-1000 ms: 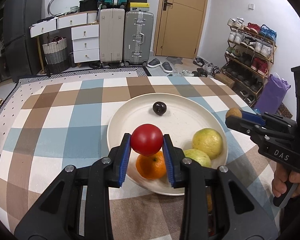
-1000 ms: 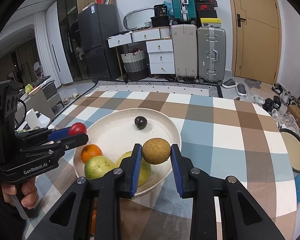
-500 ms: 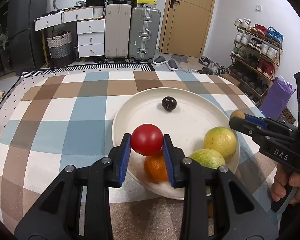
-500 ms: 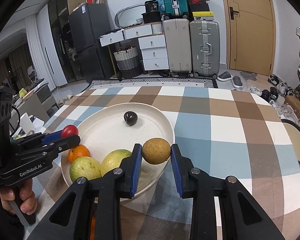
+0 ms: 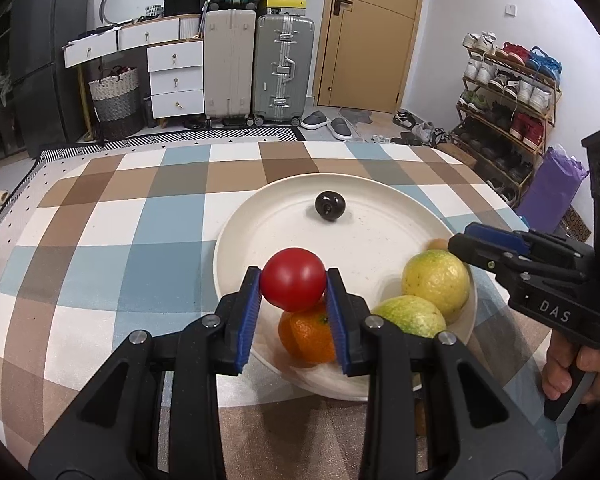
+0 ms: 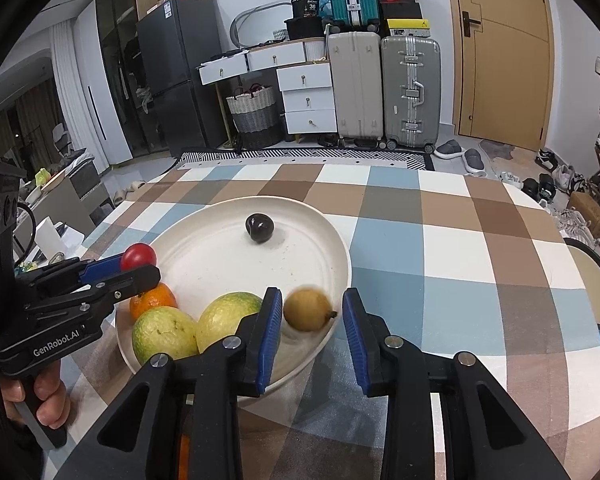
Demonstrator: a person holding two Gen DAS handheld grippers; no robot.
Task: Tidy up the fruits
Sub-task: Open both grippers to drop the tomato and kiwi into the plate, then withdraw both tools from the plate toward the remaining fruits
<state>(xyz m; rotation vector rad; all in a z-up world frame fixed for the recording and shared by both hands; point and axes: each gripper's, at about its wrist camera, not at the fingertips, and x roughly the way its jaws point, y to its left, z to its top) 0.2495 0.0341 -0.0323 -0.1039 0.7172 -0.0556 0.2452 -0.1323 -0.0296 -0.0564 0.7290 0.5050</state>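
Note:
A white plate (image 5: pixel 380 240) (image 6: pixel 204 248) on the checked tablecloth holds a dark plum (image 5: pixel 330 207) (image 6: pixel 259 228), an orange (image 5: pixel 306 338) (image 6: pixel 153 300) and two green-yellow guavas (image 5: pixel 436 280) (image 6: pixel 164 334). My left gripper (image 5: pixel 293 300) (image 6: pixel 140 266) is shut on a red tomato (image 5: pixel 293 278) (image 6: pixel 138 255) above the plate's near left rim. My right gripper (image 6: pixel 310 334) (image 5: pixel 460 240) is open over the plate's right rim. A brown round fruit (image 6: pixel 308 309) sits blurred between its open jaws, free of the pads.
The checked tablecloth (image 6: pixel 460 248) covers the table. A dark-rimmed round tray (image 6: pixel 596 280) lies at the right edge. Suitcases (image 5: pixel 284 68), drawers and a shoe rack (image 5: pixel 504 92) stand beyond the table.
My right gripper has opened and let go of the brown fruit over the plate's rim. My left gripper still holds the tomato and has shifted slightly left.

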